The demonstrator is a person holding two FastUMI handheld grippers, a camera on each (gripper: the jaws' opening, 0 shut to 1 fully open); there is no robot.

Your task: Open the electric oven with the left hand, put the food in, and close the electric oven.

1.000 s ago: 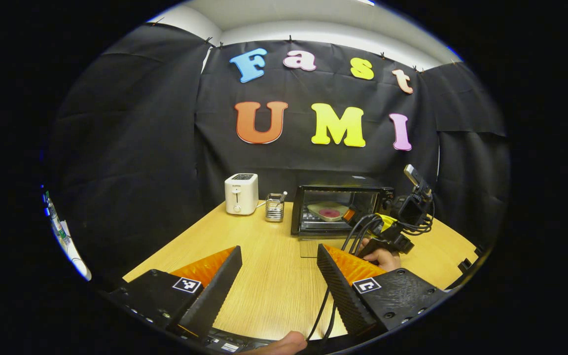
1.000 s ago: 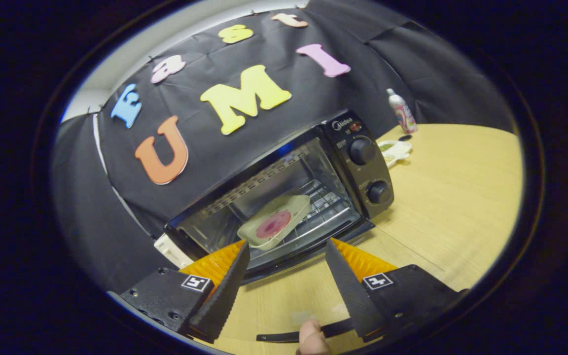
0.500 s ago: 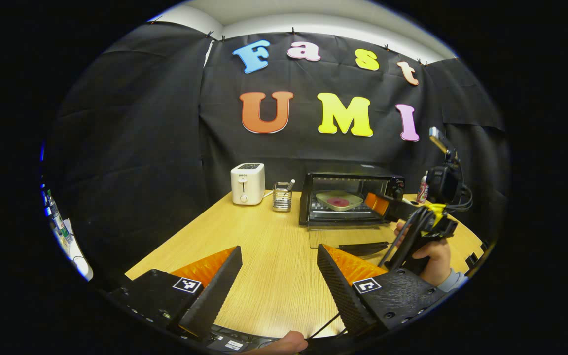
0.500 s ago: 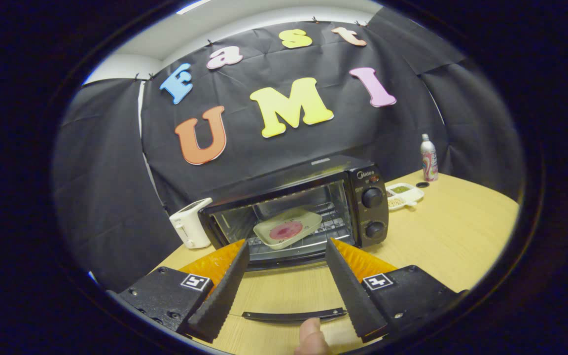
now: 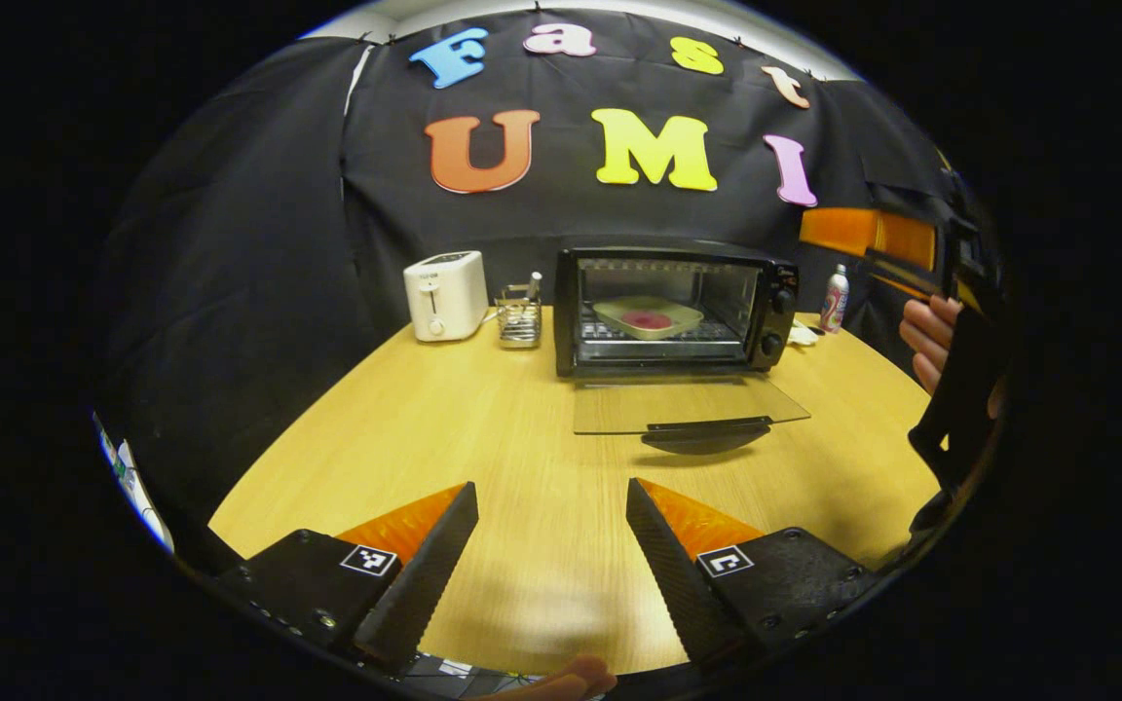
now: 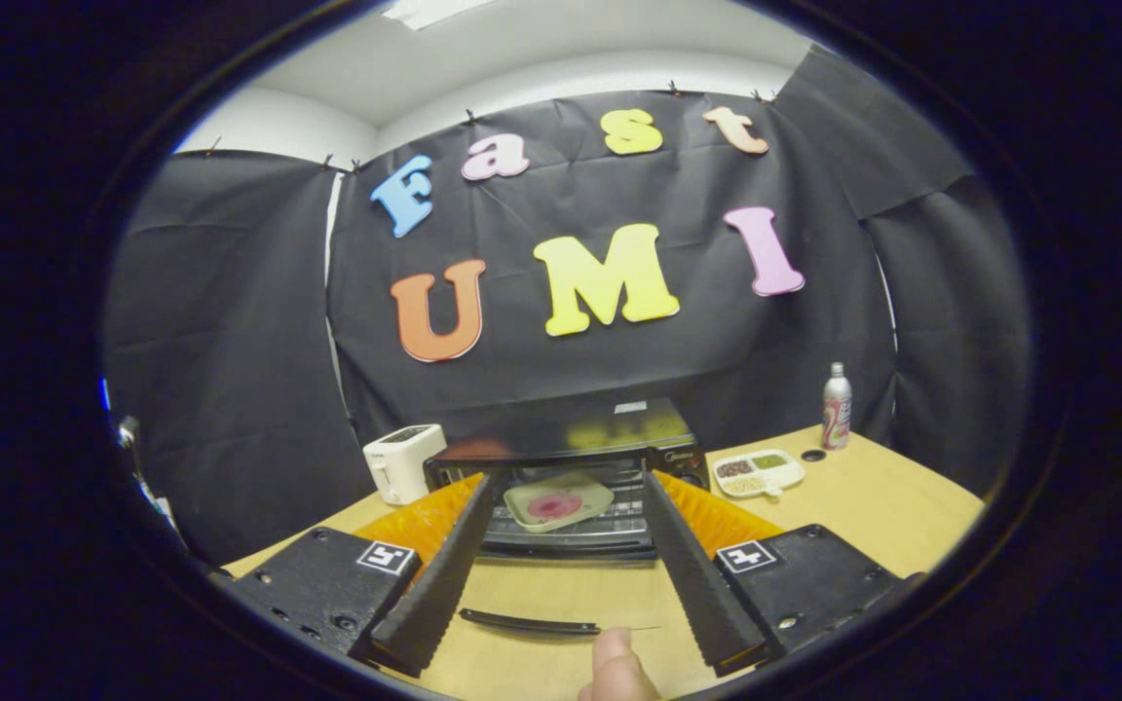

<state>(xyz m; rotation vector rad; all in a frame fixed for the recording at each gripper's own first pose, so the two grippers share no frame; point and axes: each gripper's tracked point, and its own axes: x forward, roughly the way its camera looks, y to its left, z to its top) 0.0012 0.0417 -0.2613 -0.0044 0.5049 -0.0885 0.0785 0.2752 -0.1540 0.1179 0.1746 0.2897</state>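
The black electric oven (image 5: 668, 312) stands at the far side of the table with its glass door (image 5: 688, 404) folded down flat and the handle (image 5: 707, 425) toward me. Inside, on the rack, lies a pale tray with a pink round of food (image 5: 647, 316). My left gripper (image 5: 551, 555) hovers open over bare tabletop, well short of the door. My right gripper (image 6: 566, 574) is open and empty, raised in front of the oven (image 6: 561, 467), the tray (image 6: 558, 503) showing between its fingers. Its orange finger (image 5: 868, 237) and the hand (image 5: 926, 336) holding it appear at the far right.
A white toaster (image 5: 444, 294) and a wire utensil holder (image 5: 519, 313) stand left of the oven. On its right are a divided snack dish (image 6: 758, 471) and a bottle (image 6: 836, 406). The wooden table (image 5: 425, 438) spreads wide toward me.
The right gripper has drawn back and up from the oven mouth, leaving the tray on the rack. The left gripper has shifted so the oven sits nearer centre.
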